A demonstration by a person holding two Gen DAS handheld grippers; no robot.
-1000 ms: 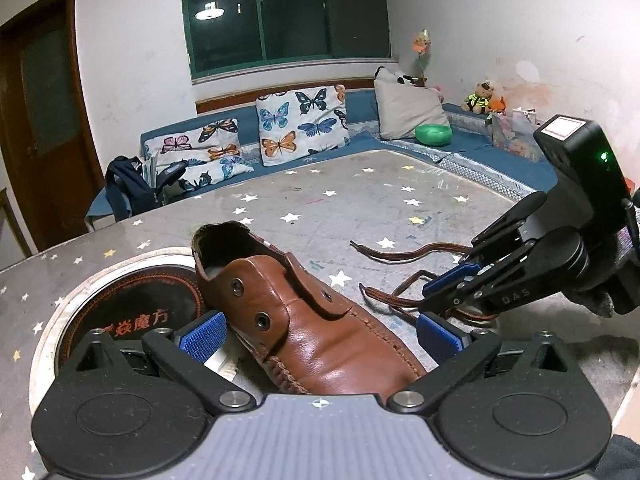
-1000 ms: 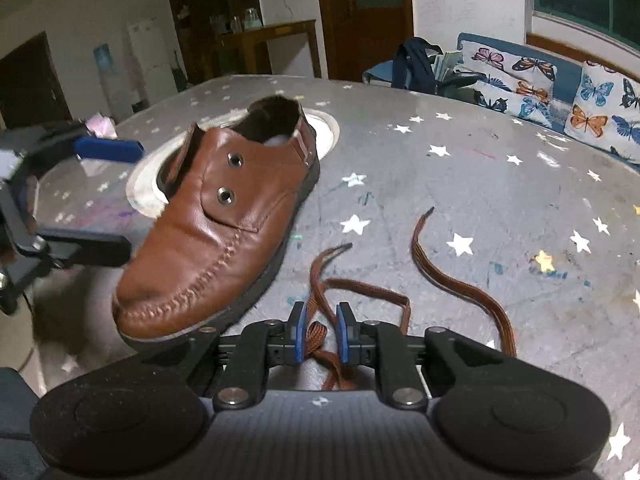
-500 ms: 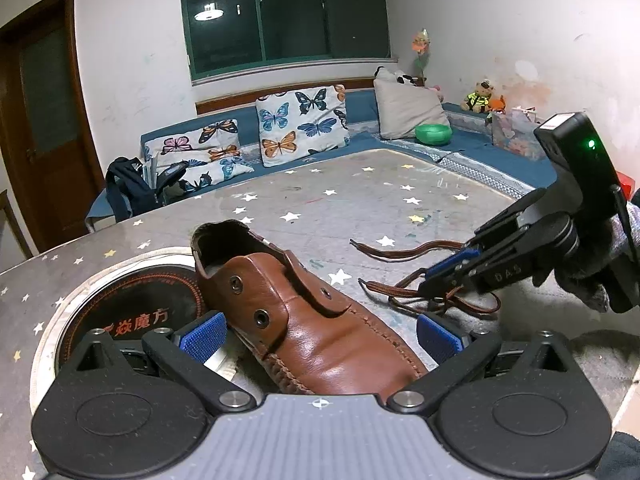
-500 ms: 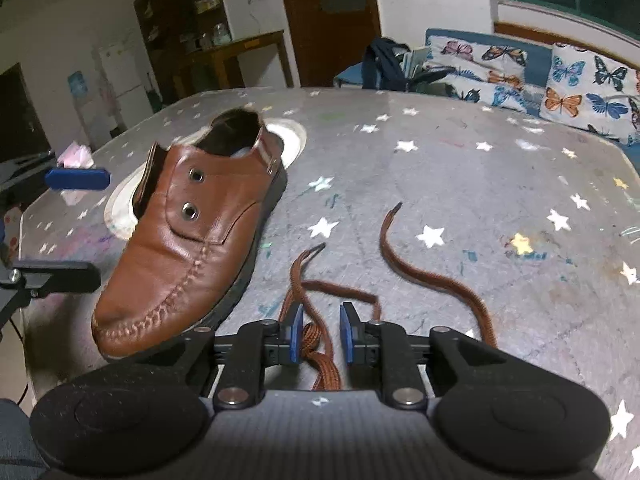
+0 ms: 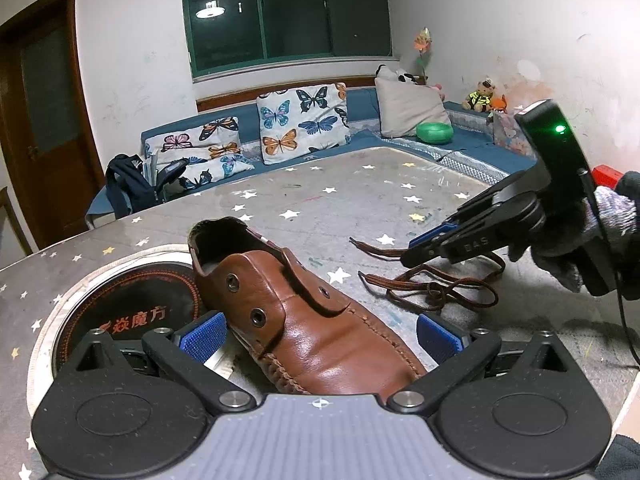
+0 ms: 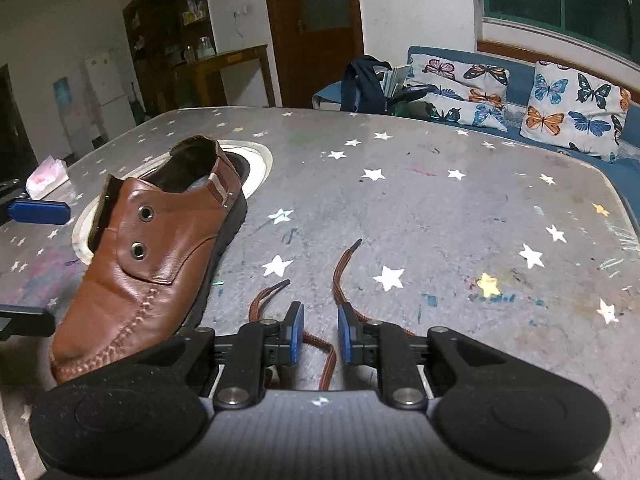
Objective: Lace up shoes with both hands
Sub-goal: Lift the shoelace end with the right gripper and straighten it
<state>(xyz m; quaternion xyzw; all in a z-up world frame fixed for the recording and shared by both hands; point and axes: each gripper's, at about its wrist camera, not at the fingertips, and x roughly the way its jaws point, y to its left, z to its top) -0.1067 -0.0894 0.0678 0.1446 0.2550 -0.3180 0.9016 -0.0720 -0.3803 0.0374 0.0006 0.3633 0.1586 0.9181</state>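
Note:
A brown leather shoe (image 5: pixel 304 320) with empty eyelets lies on the star-patterned table (image 5: pixel 320 208), toe towards my left gripper (image 5: pixel 320 336). That gripper is open wide, its blue pads on either side of the toe and not pressing it. The loose brown lace (image 5: pixel 440 284) lies tangled on the table to the shoe's right. My right gripper (image 5: pixel 416 250), held by a gloved hand, hovers just over the lace. In the right wrist view the shoe (image 6: pixel 160 264) is at left, and the right gripper (image 6: pixel 318 332) is closing its narrow gap over the lace (image 6: pixel 340 276), the pads not pinching it.
A round inset hotplate (image 5: pixel 120 304) sits under the shoe's heel. A pink tissue pack (image 6: pixel 46 172) lies near the table's far left edge. Beyond the table stand a blue sofa with butterfly cushions (image 5: pixel 300 124) and a dark backpack (image 5: pixel 128 188).
The right gripper has drawn back along the lace and lifted a little, so the tangled loops now show below it. The shoe, the lace and the left gripper have kept still.

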